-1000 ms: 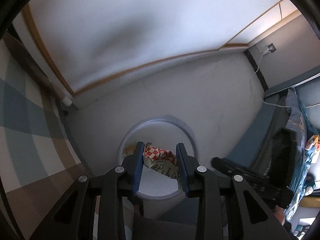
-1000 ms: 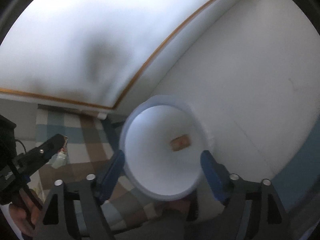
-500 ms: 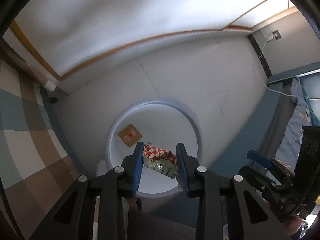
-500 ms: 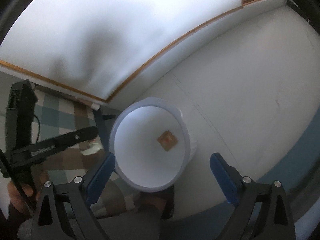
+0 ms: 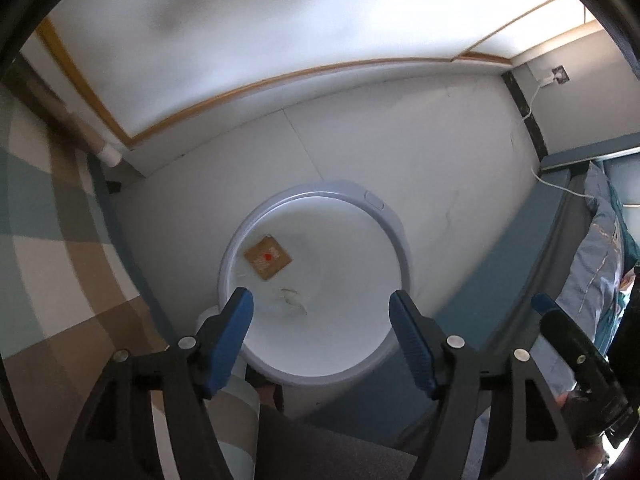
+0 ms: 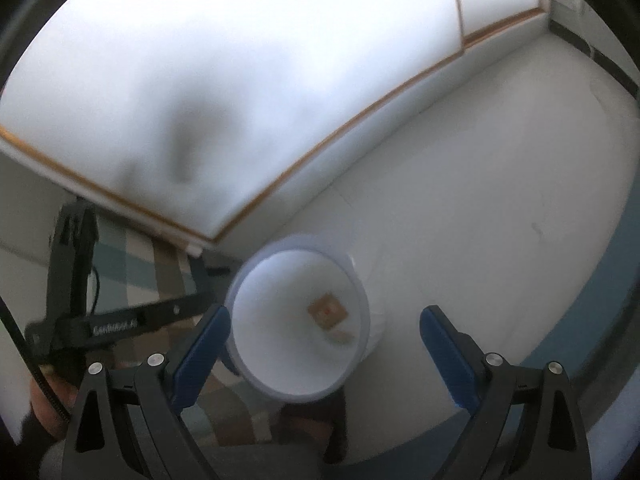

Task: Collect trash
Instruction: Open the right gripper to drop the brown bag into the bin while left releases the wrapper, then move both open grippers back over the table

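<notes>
A round white trash bin (image 5: 376, 204) stands on the pale floor below both grippers. A brown card scrap (image 5: 267, 258) lies inside it, with a pale, blurred wrapper (image 5: 290, 300) beside the scrap. My left gripper (image 5: 320, 304) hangs over the bin, its jaws opening with nothing between them. In the right wrist view the bin (image 6: 362, 292) sits lower, holding the brown scrap (image 6: 326, 311) and the wrapper (image 6: 340, 336). My right gripper (image 6: 324, 320) is open and empty above it. The left gripper (image 6: 120, 320) shows at that view's left edge, and the right gripper (image 5: 560, 328) at the left wrist view's right edge.
A checked rug (image 5: 40, 240) lies left of the bin. A white cupboard front with wooden trim (image 5: 280, 20) stands behind it. Blue-grey bedding (image 5: 600, 240) and a cable running to a wall socket (image 5: 558, 76) are on the right. A hand (image 6: 44, 400) grips the left tool.
The left gripper's jaws have spread and the red-and-white checked wrapper they held now lies in the bin. The right gripper has risen, so the bin looks smaller.
</notes>
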